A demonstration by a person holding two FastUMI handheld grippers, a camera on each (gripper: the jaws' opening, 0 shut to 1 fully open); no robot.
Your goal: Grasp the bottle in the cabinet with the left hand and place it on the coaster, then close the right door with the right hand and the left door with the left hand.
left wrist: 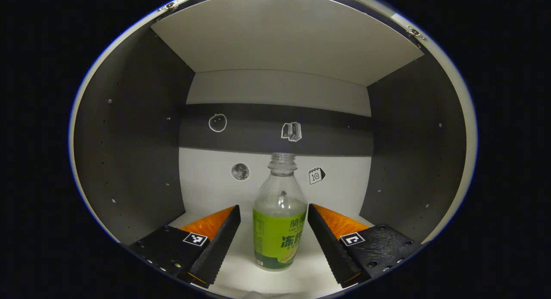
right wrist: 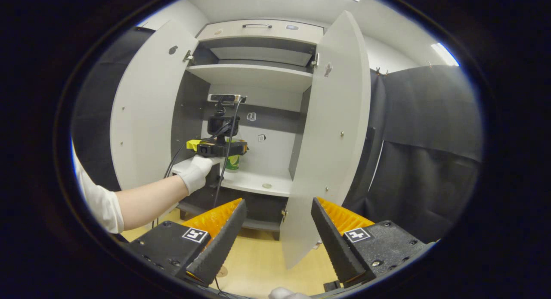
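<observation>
A clear bottle [left wrist: 280,221] with a green label and no cap stands upright on the white cabinet shelf [left wrist: 232,264]. My left gripper [left wrist: 273,207] is open with one finger on each side of the bottle. The right finger is very close to it and the left finger stands a little off. In the right gripper view a gloved hand [right wrist: 196,172] holds the left gripper's body [right wrist: 217,148] inside the cabinet, in front of the bottle [right wrist: 233,162]. A small round coaster [right wrist: 267,185] lies on the same shelf, to the right. My right gripper [right wrist: 279,202] is open and holds nothing, well back from the cabinet.
Both cabinet doors stand wide open: the left door [right wrist: 146,109] and the right door [right wrist: 335,131]. The right door swings out close to my right gripper. An upper shelf [right wrist: 252,73] spans the cabinet above. Dark side walls [left wrist: 129,139] flank the bottle. Wooden floor [right wrist: 262,256] lies below.
</observation>
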